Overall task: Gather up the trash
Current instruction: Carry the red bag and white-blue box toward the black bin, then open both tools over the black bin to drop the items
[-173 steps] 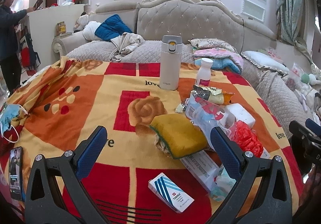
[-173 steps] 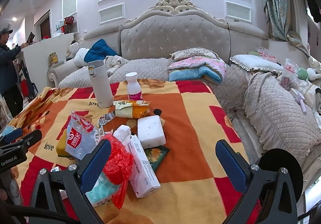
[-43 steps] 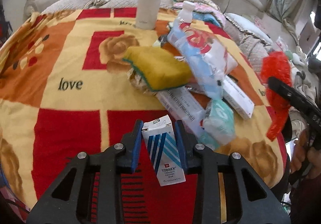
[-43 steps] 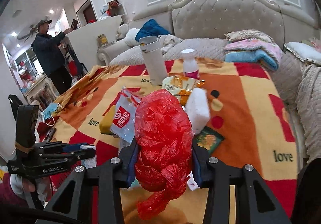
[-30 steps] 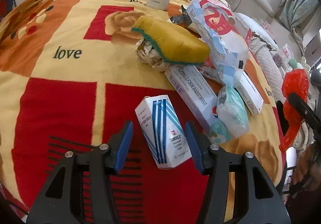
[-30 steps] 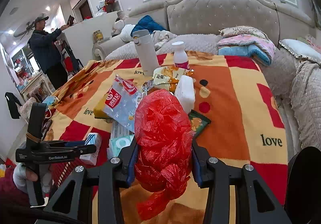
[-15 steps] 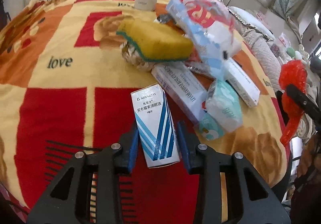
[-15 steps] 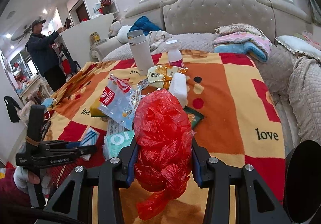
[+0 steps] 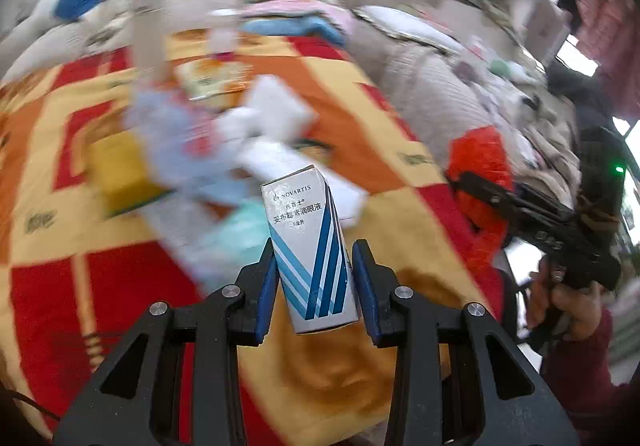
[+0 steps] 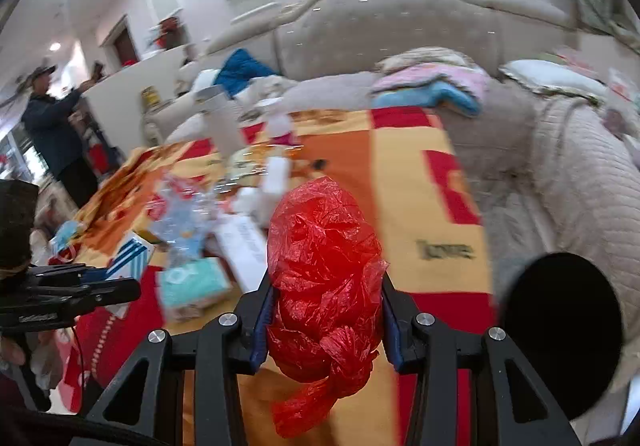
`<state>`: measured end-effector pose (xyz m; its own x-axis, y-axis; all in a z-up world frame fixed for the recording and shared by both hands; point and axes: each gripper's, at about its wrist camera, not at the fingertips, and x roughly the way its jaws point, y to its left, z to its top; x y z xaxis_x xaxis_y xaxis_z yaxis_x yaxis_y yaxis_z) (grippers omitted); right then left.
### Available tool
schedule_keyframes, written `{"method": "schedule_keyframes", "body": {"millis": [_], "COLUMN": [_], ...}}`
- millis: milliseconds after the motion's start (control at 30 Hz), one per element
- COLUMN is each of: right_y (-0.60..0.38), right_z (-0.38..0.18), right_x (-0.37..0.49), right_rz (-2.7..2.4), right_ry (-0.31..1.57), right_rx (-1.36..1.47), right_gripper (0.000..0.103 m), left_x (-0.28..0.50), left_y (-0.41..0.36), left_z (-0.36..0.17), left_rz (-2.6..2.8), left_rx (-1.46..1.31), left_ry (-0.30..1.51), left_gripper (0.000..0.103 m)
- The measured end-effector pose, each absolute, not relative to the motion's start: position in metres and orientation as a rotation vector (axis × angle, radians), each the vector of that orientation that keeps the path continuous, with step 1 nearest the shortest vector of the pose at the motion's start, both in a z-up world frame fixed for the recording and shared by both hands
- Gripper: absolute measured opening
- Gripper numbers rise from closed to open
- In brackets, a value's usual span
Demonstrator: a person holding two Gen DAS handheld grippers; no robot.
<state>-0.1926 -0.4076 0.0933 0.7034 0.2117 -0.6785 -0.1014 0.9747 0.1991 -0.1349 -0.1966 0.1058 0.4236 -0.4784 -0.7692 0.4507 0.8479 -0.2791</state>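
My left gripper [image 9: 314, 260] is shut on a small white box with blue stripes [image 9: 308, 230]. The box stands upright between the pads, lifted off the red and yellow blanket [image 9: 48, 306]. My right gripper [image 10: 326, 286] is shut on a crumpled red plastic bag [image 10: 320, 246], whose knotted tail hangs below the jaws. In the left wrist view the right gripper [image 9: 516, 202] and its red bag [image 9: 480, 154] are at the right edge of the bed. In the right wrist view the striped box [image 10: 130, 256] shows at the left. Both views are motion-blurred.
On the blanket lies a pile of several items: a yellow sponge [image 9: 116, 174], a teal tissue pack [image 10: 192, 286], long white boxes [image 10: 244, 246], a blue-white packet [image 10: 180, 214]. A white flask [image 10: 222, 122] and small bottle [image 10: 280, 126] stand behind. A person [image 10: 52, 126] stands far left.
The left gripper closed on the striped box, raised it off the blanket and swung right toward the bed's edge. The right gripper, still holding the red bag, shifted sideways.
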Motion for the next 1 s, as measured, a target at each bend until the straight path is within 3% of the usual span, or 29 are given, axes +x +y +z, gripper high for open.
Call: {"method": "schedule_keyframes", "body": {"millis": [400,700,833,900,1000], "right_y": [-0.552,-0.602,-0.615,-0.621,-0.624], "right_z": [0.063,0.040,0.036,0.036,0.034], "right_x": [-0.225,-0.209,-0.207,-0.212,-0.217], "right_rz": [-0.165,-0.231,-0.293,-0.297,-0.319], "right_ry": [0.855,0.893,0.879,0.866,0.863], "right_rx": [0.273,0.318,0.346,0.371,0.377], "right_gripper": [0.042,0.042,0.069,0.075,0.075], "left_x": [-0.115,-0.097,-0.085,-0.082,-0.082], "left_y": [-0.365,-0.450,-0.461,-0.460,-0.452], "left_z": [0.102,0.079,0.072,0.067,0.064], "left_rz": [-0.880,-0.977,-0.978,-0.977,-0.936], "left_rx": [0.018,-0.054,-0.107,-0.126,-0.096], "left_ry": [1.040,1.099,1.099,1.119,1.118], "left_gripper": [0.034,0.035,0.061,0.062,0.062]}}
